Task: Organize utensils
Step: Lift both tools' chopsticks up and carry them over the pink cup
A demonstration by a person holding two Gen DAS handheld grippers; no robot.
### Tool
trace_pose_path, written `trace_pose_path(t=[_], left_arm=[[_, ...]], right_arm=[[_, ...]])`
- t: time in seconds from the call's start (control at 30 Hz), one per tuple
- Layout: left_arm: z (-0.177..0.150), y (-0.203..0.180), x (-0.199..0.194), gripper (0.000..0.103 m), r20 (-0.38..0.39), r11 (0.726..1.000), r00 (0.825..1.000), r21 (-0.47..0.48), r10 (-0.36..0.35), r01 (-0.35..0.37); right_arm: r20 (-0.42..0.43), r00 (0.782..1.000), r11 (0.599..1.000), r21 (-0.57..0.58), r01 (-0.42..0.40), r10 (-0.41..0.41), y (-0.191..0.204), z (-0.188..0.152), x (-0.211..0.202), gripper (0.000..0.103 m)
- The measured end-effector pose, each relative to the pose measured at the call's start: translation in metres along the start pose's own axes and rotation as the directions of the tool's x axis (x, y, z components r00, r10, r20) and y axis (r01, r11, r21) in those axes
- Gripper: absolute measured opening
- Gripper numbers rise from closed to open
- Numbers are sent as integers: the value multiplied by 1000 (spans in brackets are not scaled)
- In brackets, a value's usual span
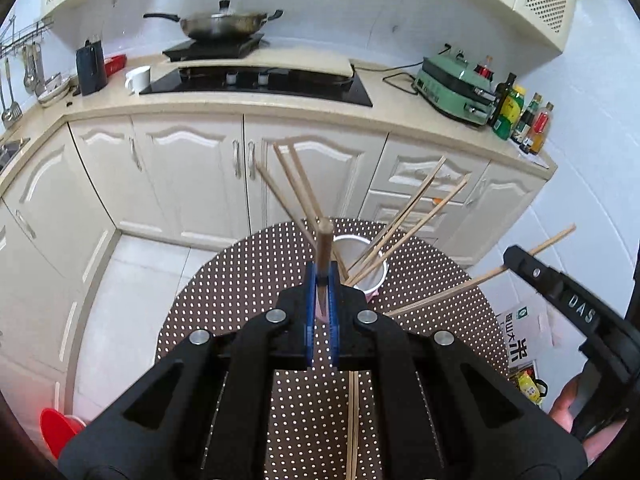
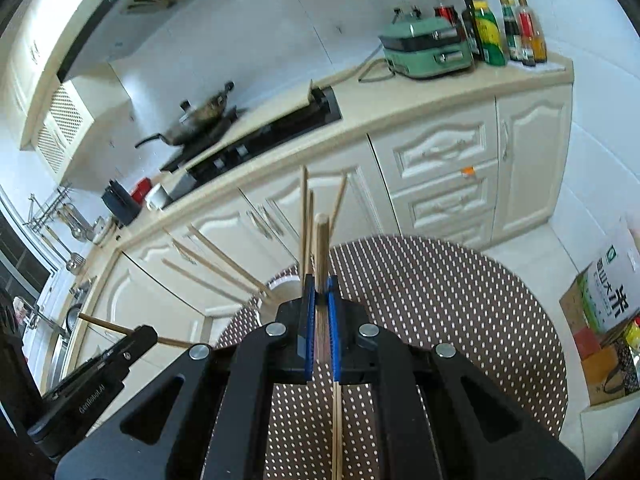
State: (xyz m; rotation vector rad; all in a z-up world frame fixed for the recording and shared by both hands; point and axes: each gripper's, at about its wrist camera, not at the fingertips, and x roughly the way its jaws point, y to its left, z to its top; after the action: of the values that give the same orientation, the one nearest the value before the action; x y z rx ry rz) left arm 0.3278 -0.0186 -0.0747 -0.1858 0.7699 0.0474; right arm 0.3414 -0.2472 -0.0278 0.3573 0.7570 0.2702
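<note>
My left gripper [image 1: 322,276] is shut on a wooden chopstick [image 1: 323,248] that points up and forward over the dotted round table [image 1: 240,280]. Just beyond it stands a white cup [image 1: 370,268] holding several chopsticks that fan out. My right gripper [image 2: 320,286] is shut on another chopstick [image 2: 321,248], also above the table. The cup [image 2: 286,286] shows partly behind the right fingers. Each gripper shows in the other's view: the right one [image 1: 516,256] at right, the left one [image 2: 140,334] at lower left. A pair of chopsticks [image 1: 352,420] lies on the table below.
Cream kitchen cabinets [image 1: 192,168] and a counter with a black hob [image 1: 260,80], a wok [image 1: 220,24], a green appliance [image 1: 456,88] and bottles [image 1: 520,116] lie beyond. A rice bag and box [image 2: 608,312] stand on the floor at right. A red bowl [image 1: 56,428] is at lower left.
</note>
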Motion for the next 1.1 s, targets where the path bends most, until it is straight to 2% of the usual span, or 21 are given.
trace_pose_path(t=[0.37,0.6,0.7,1.1], left_arm=[[23,4,-38,6,71,999,997,9,-32,32],[41,4,-52,6,118,999,992,7,-43,42],[45,3,-49,6,120,999,992,12,-40,39],[47,2,-7,6,44,999,998,-13,-47,47]], right_arm=[[98,994,998,-29,-51,53,15,32,-28,5],[108,992,998,-31,-63,66,18,41,-27,5],[95,993,998,-30,-62,65,19,42,-20,5],[19,999,998,-43,-38,39,26,37,18,5]])
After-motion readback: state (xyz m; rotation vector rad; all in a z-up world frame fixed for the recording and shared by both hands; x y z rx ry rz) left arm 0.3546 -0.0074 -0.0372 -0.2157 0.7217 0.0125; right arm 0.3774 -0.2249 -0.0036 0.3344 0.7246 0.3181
